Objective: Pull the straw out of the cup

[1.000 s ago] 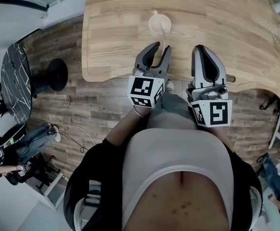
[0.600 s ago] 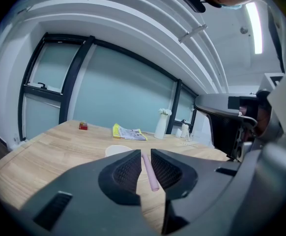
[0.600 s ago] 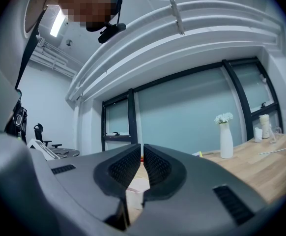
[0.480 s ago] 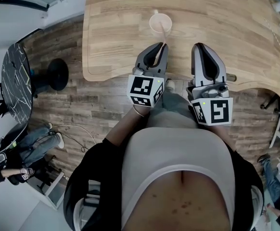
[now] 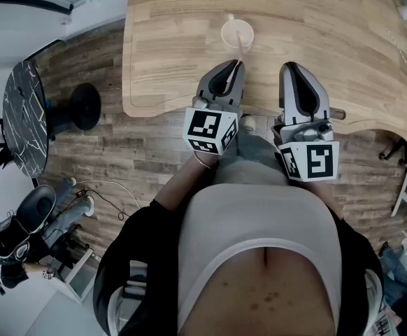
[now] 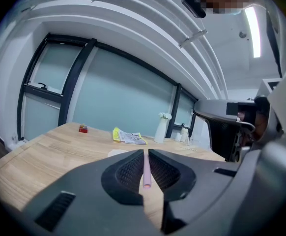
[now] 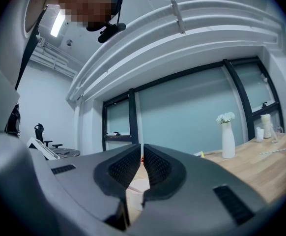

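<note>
Wooden table (image 5: 315, 40) is carrying the cup (image 5: 236, 32) at twelve o'clock from the left gripper (image 5: 234, 66), its jaws closing on the free end of the probably light, crushable straw (image 5: 240, 47); right gripper (image 5: 300, 72) idling pinched together, empty.

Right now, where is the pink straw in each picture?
Head view: the pink straw leans out of the cup, top middle, toward the left gripper.
Left gripper view: bottom middle, between that gripper's closing jaws.
Right gripper view: not in it.
Shared landmark: the wooden table.
</note>
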